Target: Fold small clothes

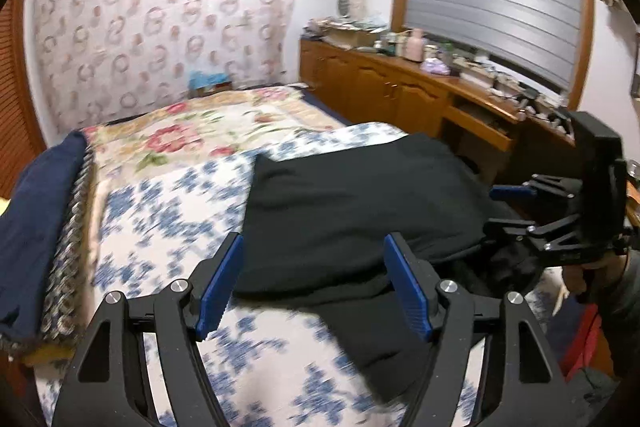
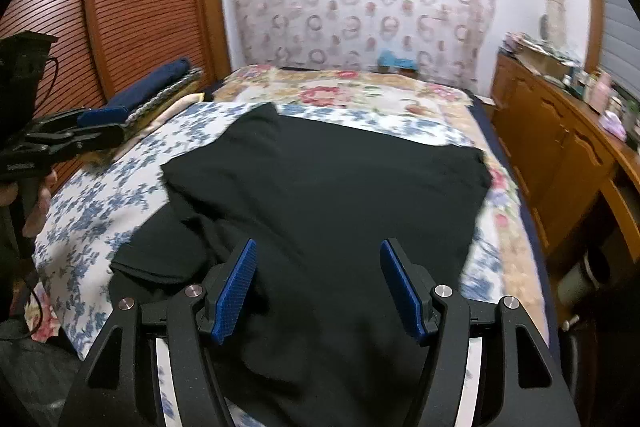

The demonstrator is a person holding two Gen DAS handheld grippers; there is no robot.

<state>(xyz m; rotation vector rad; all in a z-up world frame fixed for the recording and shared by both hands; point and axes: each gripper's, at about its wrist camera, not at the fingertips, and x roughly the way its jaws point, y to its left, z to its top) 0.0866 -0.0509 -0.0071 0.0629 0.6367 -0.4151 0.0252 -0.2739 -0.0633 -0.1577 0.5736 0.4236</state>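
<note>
The left hand-held gripper [image 1: 314, 283] is released, its blue pads spread wide with nothing between them, poised above the near left edge of a black garment [image 1: 352, 203]; the blur of the bedcover in the left wrist view suggests it is in motion. The right hand-held gripper [image 2: 318, 285] is likewise released, its fingers parted and empty, hanging over the near part of the same black garment [image 2: 320, 187]. In the left wrist view the right hand-held gripper shows side-on at the right edge of the bed, beside the cloth and, as far as can be told, not grasping it. The garment lies on a blue-and-white floral cloth [image 1: 160, 211] spread over the near half of the bed [image 2: 500, 247], with a pink-flowered bedspread [image 1: 208, 131] beyond it toward the far edge. It is mostly spread flat, reaching toward the bed's right edge, but its near left portion is rumpled, with a layer bunched or turned over on itself there; whether that is a deliberate first fold I cannot tell. Along the left edge of the bed sit navy folded fabric [image 1: 36, 223] and a patterned piece [image 1: 72, 239], apparently stacked. By my reading the folding of this black piece is at an early stage: it is laid out, yet no neat fold shows, and the smoothing, folding and setting aside all seem left to do.
</note>
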